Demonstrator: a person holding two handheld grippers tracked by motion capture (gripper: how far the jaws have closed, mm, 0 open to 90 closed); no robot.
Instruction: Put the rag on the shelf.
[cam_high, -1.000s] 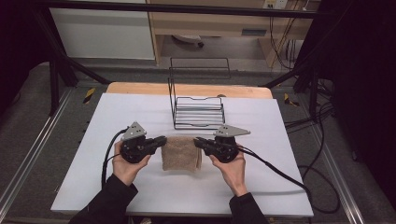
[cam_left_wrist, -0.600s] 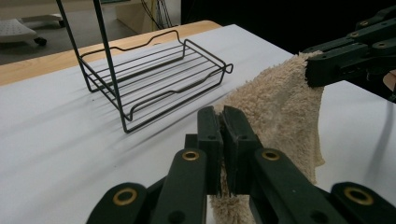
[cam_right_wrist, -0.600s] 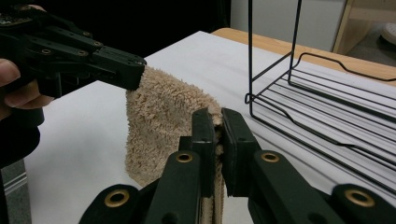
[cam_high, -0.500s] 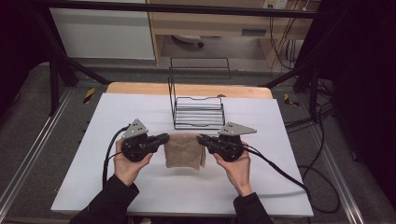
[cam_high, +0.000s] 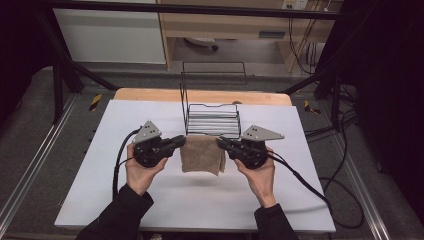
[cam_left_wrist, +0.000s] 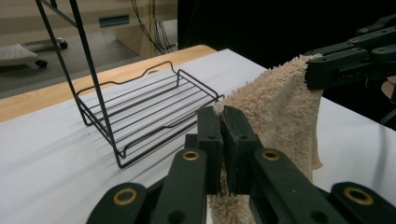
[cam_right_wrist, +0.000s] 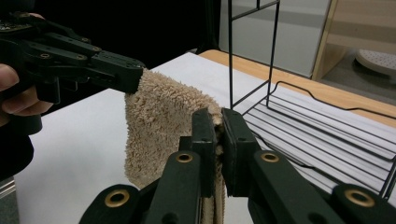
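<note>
A folded beige terry towel (cam_high: 202, 155) hangs between my two grippers above the white tabletop, just in front of the wire rack. My left gripper (cam_high: 183, 141) is shut on the towel's upper left corner; in the left gripper view its jaws pinch the towel (cam_left_wrist: 275, 107) edge at the gripper (cam_left_wrist: 222, 122) tips. My right gripper (cam_high: 220, 143) is shut on the upper right corner, and in the right gripper view the towel (cam_right_wrist: 159, 126) stretches from my gripper (cam_right_wrist: 218, 126) across to the other gripper (cam_right_wrist: 122, 73). The lower part of the towel hangs free.
A black wire rack (cam_high: 212, 120) with a tall back frame stands just behind the towel, close to both grippers. The white table mat (cam_high: 200, 205) lies on a wooden table (cam_high: 150, 95). Cables (cam_high: 310, 185) trail from the right gripper toward the table's right edge.
Both grippers have lifted the towel off the table and drawn slightly apart. It lay flat a second ago; it hangs stretched between them, nearer the rack.
</note>
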